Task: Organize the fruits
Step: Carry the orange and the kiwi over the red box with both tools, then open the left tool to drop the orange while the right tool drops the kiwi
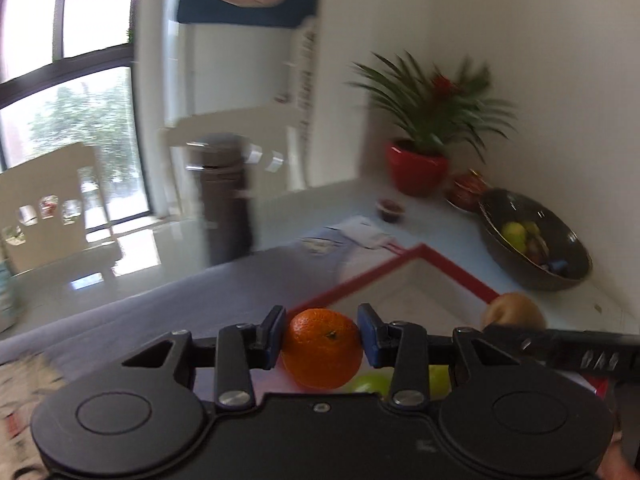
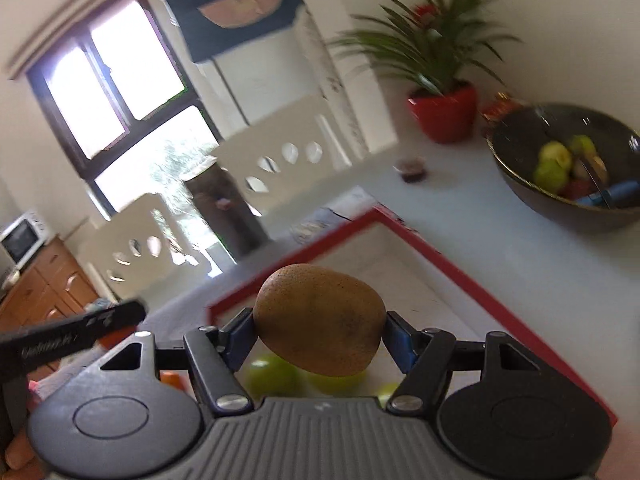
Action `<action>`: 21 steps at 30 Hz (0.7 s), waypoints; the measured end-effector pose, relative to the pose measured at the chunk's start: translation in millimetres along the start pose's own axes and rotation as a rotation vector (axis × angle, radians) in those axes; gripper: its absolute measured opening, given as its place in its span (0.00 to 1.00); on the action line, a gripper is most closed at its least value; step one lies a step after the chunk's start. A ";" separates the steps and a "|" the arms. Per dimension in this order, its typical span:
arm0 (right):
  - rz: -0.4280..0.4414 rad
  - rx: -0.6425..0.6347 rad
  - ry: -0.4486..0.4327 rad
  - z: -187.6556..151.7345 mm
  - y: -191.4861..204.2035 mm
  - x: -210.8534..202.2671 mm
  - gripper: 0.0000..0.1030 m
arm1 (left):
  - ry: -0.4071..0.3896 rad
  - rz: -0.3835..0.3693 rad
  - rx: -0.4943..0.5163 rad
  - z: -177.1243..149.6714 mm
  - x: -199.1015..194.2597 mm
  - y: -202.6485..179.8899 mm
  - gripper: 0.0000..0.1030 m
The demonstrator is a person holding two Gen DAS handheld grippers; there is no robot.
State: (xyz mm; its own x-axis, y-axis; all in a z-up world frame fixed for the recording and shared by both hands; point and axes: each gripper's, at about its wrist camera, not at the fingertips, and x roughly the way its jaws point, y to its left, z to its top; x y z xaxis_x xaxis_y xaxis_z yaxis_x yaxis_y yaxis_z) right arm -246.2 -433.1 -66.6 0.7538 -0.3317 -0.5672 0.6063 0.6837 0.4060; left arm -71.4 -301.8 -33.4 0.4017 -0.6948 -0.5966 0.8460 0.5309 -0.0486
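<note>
Left tool (image 1: 322,340) clamps a round orange mandarin (image 1: 322,348), right tool (image 2: 320,330) clamps a brown fuzzy kiwi (image 2: 320,318), both above the red-rimmed white tray (image 2: 460,276); bare pale bench (image 2: 460,208) beyond its edge

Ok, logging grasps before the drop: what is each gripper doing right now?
Left gripper: closed on a mandarin.
Right gripper: closed on a kiwi.

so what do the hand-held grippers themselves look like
Both look alike: the left hand-held gripper and right hand-held gripper have black bodies with two round discs, black linkage arms with silver screws, and blue finger pads. The right one's housing is ribbed. A black bar with white lettering, blurred, crosses the view.
</note>
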 end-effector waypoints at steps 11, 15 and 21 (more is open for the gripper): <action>-0.116 -0.080 0.122 -2.0 -27.2 51.1 0.68 | 0.209 -0.086 -0.011 -5.8 106.9 -34.5 0.46; -0.112 -0.089 0.172 -2.5 -26.2 59.3 0.68 | 0.254 -0.055 0.013 -6.8 120.8 -38.3 0.46; -0.123 -0.086 0.205 -5.7 -22.5 63.8 0.68 | 0.310 -0.064 0.016 -11.3 133.1 -37.9 0.46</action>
State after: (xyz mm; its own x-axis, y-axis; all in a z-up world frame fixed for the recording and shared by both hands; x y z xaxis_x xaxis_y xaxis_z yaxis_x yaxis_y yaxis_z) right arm -213.3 -465.9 -116.0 0.6034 -0.2826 -0.7457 0.6599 0.7019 0.2680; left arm -53.9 -408.9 -120.0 0.2239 -0.5442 -0.8085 0.8723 0.4820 -0.0828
